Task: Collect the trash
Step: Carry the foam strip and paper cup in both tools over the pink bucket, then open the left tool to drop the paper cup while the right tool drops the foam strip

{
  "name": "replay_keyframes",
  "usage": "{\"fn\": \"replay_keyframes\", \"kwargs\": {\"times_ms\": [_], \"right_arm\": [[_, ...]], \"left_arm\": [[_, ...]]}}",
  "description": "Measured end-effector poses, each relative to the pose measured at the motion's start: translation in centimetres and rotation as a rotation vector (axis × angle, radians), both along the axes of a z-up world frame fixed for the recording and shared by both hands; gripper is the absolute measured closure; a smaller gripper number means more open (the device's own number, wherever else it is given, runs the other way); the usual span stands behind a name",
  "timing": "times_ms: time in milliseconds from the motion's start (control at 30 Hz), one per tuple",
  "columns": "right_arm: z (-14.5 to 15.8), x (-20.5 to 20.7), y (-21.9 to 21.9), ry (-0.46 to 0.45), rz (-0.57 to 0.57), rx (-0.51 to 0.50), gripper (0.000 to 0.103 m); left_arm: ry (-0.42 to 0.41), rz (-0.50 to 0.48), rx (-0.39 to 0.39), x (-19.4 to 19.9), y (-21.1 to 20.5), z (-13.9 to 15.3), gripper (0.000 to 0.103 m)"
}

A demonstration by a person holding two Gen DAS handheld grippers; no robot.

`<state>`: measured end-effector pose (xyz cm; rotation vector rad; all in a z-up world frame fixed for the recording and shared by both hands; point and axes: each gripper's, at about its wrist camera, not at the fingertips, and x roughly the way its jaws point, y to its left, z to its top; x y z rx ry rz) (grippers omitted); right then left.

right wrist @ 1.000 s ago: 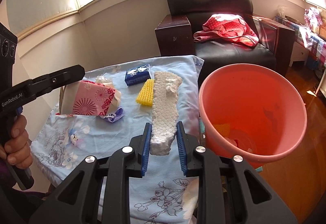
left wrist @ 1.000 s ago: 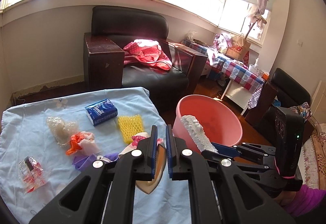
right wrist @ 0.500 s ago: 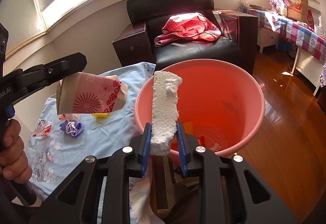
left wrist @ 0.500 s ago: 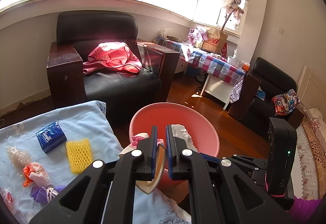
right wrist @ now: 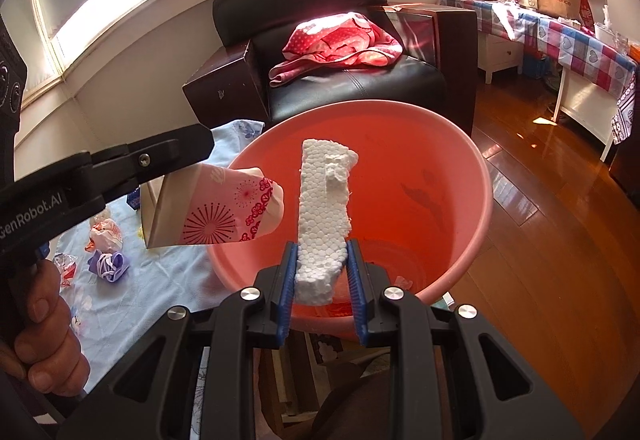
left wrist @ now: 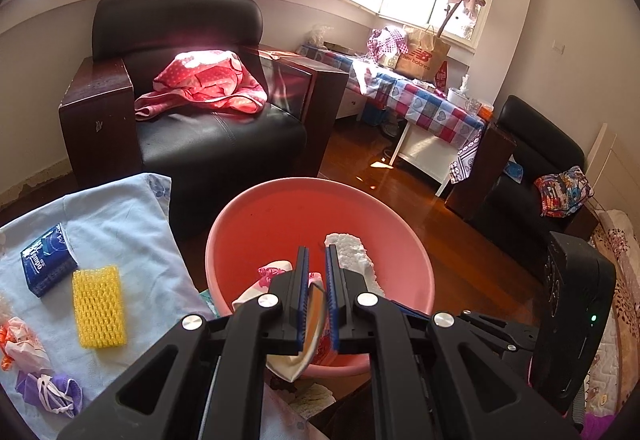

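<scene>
**Both grippers hold trash over the pink basin**

Left wrist view: the left gripper (left wrist: 316, 282) has its fingers clamped on the rim of a crushed pink paper cup (left wrist: 262, 280), held above the near side of the pink basin (left wrist: 248, 224). The foam strip (left wrist: 352, 254) pokes up just right of the fingers. On the blue cloth (left wrist: 128, 224) to the left lie a blue tissue pack (left wrist: 46, 260), a yellow foam net (left wrist: 99, 306) and a purple wad (left wrist: 48, 394).

Right wrist view: the right gripper (right wrist: 322, 272) has its fingers clamped on the lower end of the white foam strip (right wrist: 324, 208), which stands over the basin (right wrist: 472, 168). The left gripper (right wrist: 176, 152) holds the paper cup (right wrist: 224, 212) at the basin's left rim, beside the strip.
</scene>
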<state>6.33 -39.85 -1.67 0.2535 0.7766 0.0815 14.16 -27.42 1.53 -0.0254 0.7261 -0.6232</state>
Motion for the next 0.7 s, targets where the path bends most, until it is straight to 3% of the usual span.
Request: {"fn": "replay_keyframes", "kwargs": {"times_ms": [600, 700], "right_arm": [[-0.8, 0.9, -0.5, 0.028, -0.043, -0.010, 0.078], [-1.0, 1.0, -0.8, 0.036, -0.057, -0.006, 0.078]], "left_arm": [[0.020, 0.009, 0.029, 0.7, -1.0, -2.0, 0.095], [0.016, 0.015, 0.031, 0.6, -1.1, -2.0, 0.091]]}}
